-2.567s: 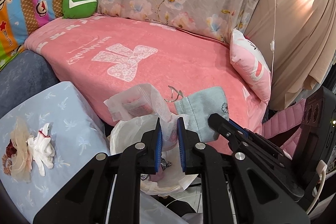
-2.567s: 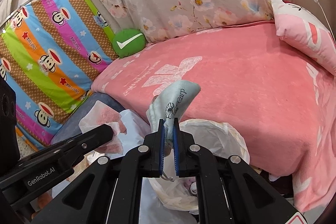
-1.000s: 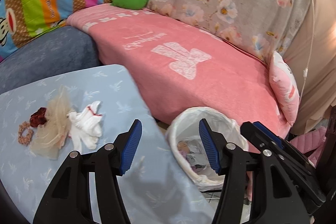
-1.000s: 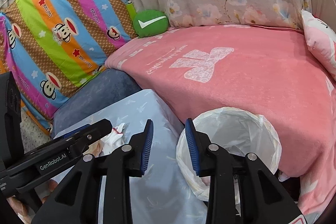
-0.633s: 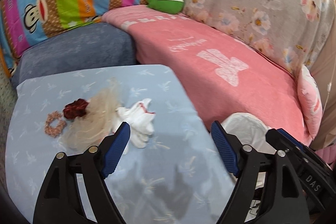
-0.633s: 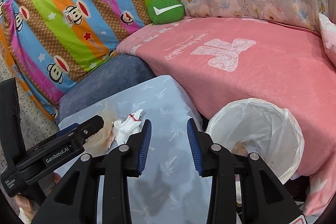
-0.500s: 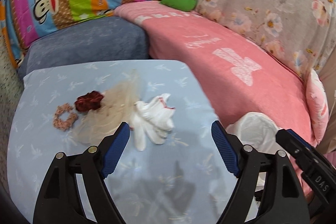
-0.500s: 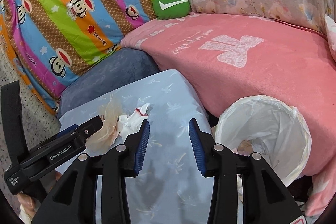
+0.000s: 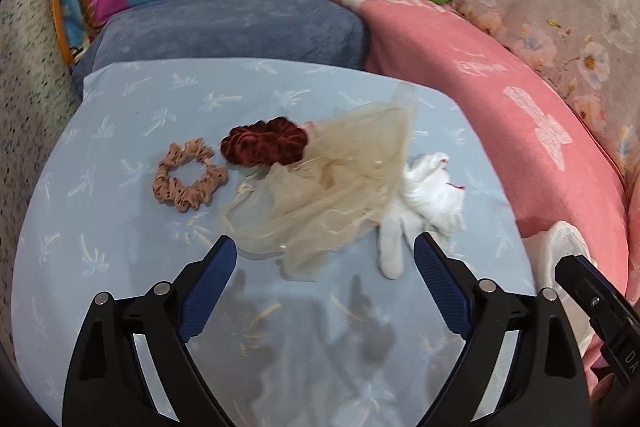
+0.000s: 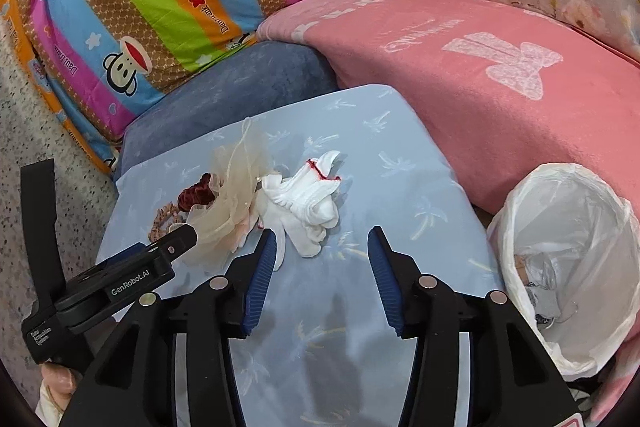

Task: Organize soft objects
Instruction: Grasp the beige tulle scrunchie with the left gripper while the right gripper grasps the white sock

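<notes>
Bare worktop lies open in front of both tools. Ahead, the scrunchies, sheer cloth and white gloves crowd together; the lined bin blocks the right edge.

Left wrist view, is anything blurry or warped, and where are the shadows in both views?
Left wrist view: fisheye bending with dark corners, slight blur on the white gloves, gripper shadows on the blue cloth between the jaws. Right wrist view: sharper, same bending, shadows likewise between the jaws.
</notes>
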{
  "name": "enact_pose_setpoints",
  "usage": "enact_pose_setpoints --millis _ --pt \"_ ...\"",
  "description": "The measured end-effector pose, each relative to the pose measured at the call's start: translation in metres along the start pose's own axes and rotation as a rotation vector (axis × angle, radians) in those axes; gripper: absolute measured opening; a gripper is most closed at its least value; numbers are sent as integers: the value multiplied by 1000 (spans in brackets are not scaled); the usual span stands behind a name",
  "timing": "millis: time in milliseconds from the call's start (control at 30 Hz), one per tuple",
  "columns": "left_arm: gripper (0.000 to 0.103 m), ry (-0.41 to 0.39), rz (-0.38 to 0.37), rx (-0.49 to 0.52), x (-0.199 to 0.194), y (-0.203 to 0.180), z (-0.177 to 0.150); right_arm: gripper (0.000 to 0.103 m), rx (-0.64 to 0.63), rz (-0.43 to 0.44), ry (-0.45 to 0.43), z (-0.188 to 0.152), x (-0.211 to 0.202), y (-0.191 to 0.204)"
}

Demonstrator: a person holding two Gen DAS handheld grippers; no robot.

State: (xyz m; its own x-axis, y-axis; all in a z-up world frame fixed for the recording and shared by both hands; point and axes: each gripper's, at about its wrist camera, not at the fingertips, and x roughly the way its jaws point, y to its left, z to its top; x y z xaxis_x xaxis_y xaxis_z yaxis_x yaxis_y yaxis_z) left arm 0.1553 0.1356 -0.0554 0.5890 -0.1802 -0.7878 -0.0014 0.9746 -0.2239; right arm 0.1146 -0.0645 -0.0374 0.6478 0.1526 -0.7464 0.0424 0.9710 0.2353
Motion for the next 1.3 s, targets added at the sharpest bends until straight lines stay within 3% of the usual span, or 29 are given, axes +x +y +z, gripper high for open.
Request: enact_pose_setpoints --millis 167,300,533,600,700,833,900,967,1000,1033,1300 --pt "87 40 7 -45 20 16 4 49 -10 0 51 4 38 11" --pt "87 71 -2 -67 36 21 8 56 -4 4 71 9 66 16" --pt "86 96 -52 -90 52 21 11 57 46 6 106 19 106 11" --pt "81 97 -68 -90 53 21 11 57 51 1 114 20 115 10" --pt "64 119 -105 -81 56 20 9 57 60 6 128 19 128 8" --pt "35 139 -126 -70 60 20 9 52 61 10 140 17 140 9" --pt "21 152 -141 -73 62 21 8 30 62 17 153 15 145 10" --pt "9 156 -150 -73 61 23 7 19 64 24 162 14 147 10" --pt "9 154 -150 -72 60 23 6 11 63 27 159 13 146 10" --pt "7 151 -151 -70 57 23 5 9 59 35 163 13 145 11" --pt "6 105 -174 -43 27 7 8 8 1 40 77 16 96 22"
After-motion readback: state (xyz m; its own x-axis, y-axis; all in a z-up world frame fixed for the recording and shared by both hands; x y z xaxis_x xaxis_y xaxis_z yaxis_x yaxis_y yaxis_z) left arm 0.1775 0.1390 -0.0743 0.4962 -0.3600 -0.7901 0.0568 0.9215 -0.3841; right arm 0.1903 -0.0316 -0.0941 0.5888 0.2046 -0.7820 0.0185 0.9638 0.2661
